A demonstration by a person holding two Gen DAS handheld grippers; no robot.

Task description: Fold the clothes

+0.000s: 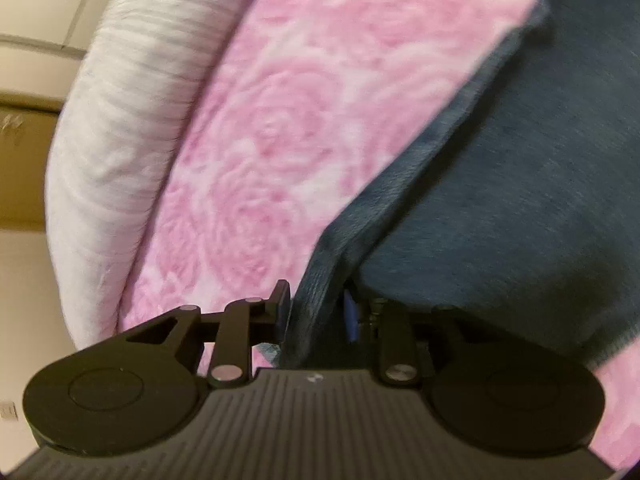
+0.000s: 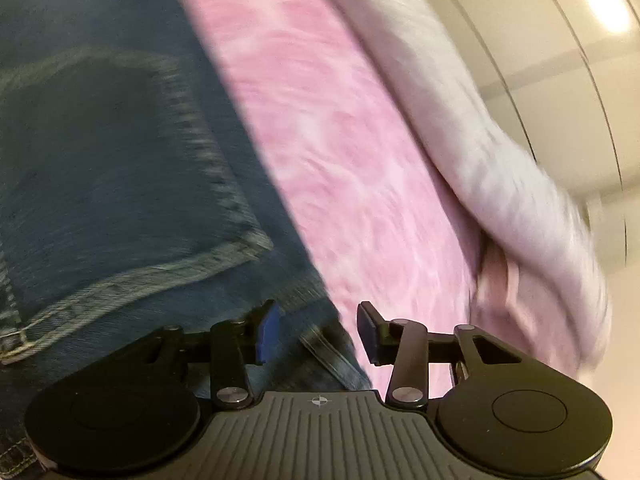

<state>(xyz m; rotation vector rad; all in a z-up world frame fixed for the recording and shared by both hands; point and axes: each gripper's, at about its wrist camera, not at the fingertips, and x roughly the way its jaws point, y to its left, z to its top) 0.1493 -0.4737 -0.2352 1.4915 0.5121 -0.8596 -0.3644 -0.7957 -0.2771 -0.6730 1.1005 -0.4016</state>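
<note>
Dark blue jeans (image 1: 520,160) lie on a pink rose-patterned blanket (image 1: 280,120). In the left wrist view a folded denim edge runs down between the fingers of my left gripper (image 1: 316,312); the jaws stand a little apart and do not visibly pinch it. In the right wrist view the jeans (image 2: 100,160) show a stitched back pocket and lie left of the pink blanket (image 2: 340,160). My right gripper (image 2: 316,332) is open over the jeans' right edge, with nothing gripped. Both views are blurred.
A pale grey-white cover (image 1: 112,140) lines the far side of the blanket, also seen as the cover (image 2: 480,120) in the right wrist view. Beyond it are beige walls, a brown wooden piece (image 1: 24,168) and a bright light (image 2: 608,4).
</note>
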